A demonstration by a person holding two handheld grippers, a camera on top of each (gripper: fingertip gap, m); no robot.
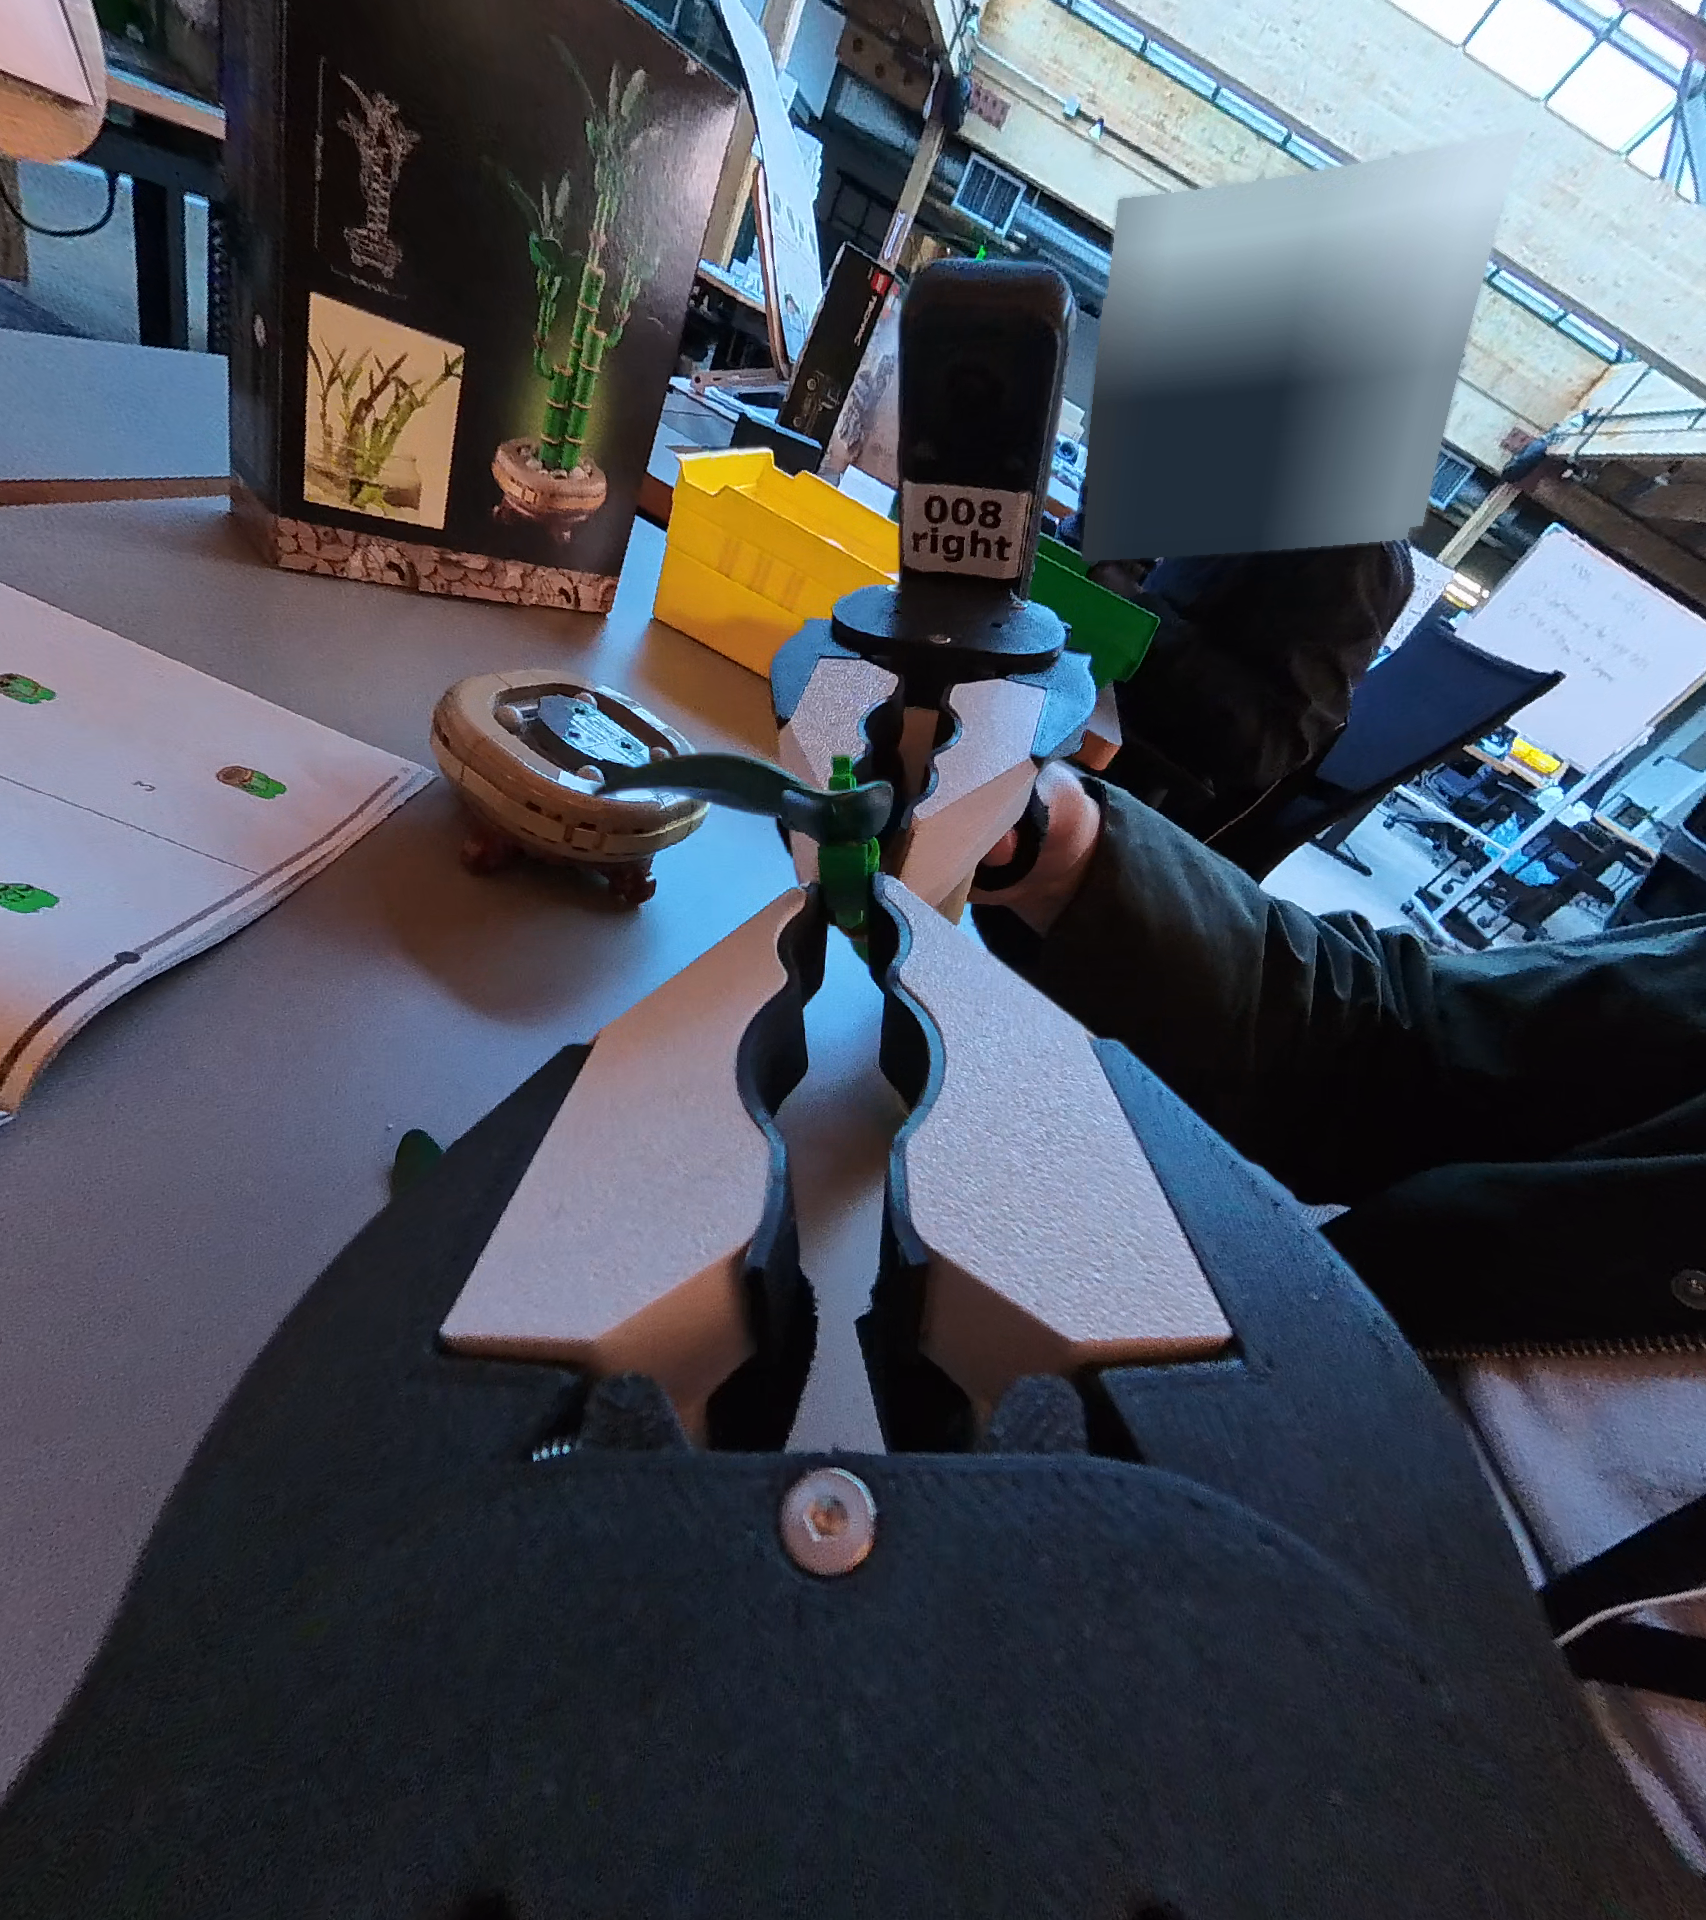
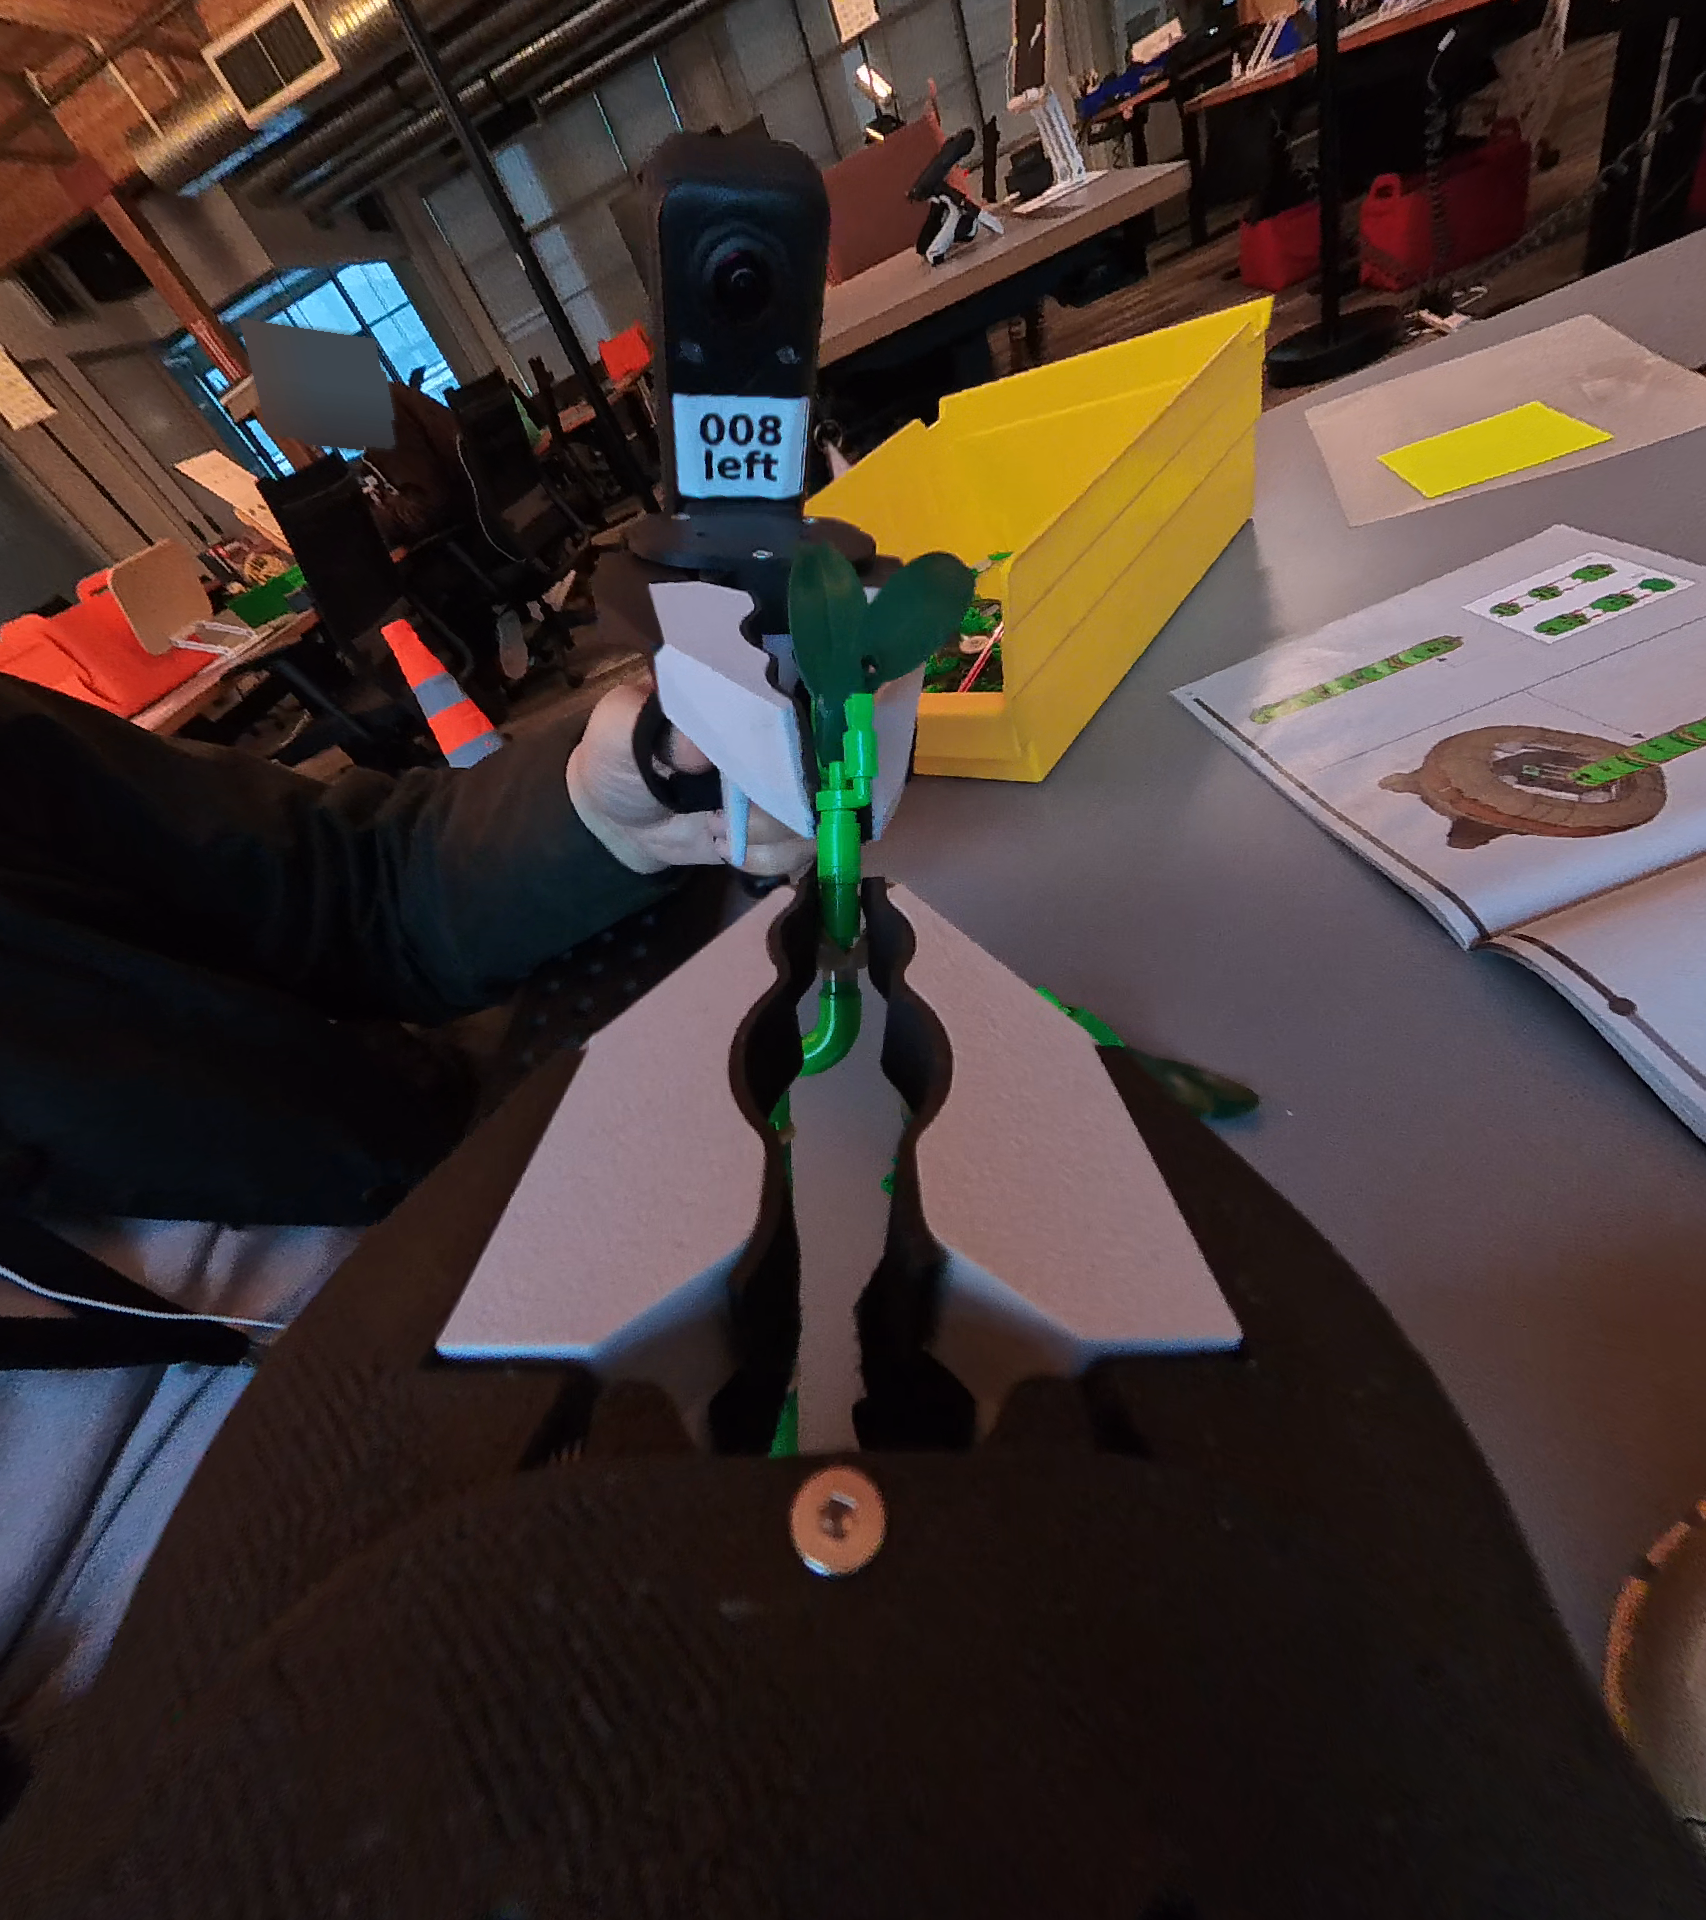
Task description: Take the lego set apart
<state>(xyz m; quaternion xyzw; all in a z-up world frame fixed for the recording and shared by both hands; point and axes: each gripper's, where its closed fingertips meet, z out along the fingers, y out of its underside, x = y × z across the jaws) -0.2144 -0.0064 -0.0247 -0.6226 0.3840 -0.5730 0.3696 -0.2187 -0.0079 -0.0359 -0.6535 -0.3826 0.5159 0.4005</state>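
between the two gripper tips, above the grey table (image 1: pixel 205 1195), hangs a thin bright-green plastic lego sprig with dark leaves (image 2: pixel 841 821). left gripper (image 1: pixel 841 906) and right gripper (image 2: pixel 838 914) each clamp one end of it. it looks light, stiff and snappable; grip the stem joints, not the bendy leaves. a tan brick-built pot base (image 1: pixel 558 774) sits beyond.

The setting is a large open workshop or lab hall. Indicators: exposed timber roof beams (image 1: pixel 1244 114), ceiling ducting (image 2: pixel 392 62), rows of workbenches (image 2: pixel 984 260), a whiteboard (image 1: pixel 1587 644), an orange traffic cone (image 2: pixel 438 686), and yellow parts bins (image 2: pixel 1088 582) on the grey surface (image 2: pixel 1348 1091).
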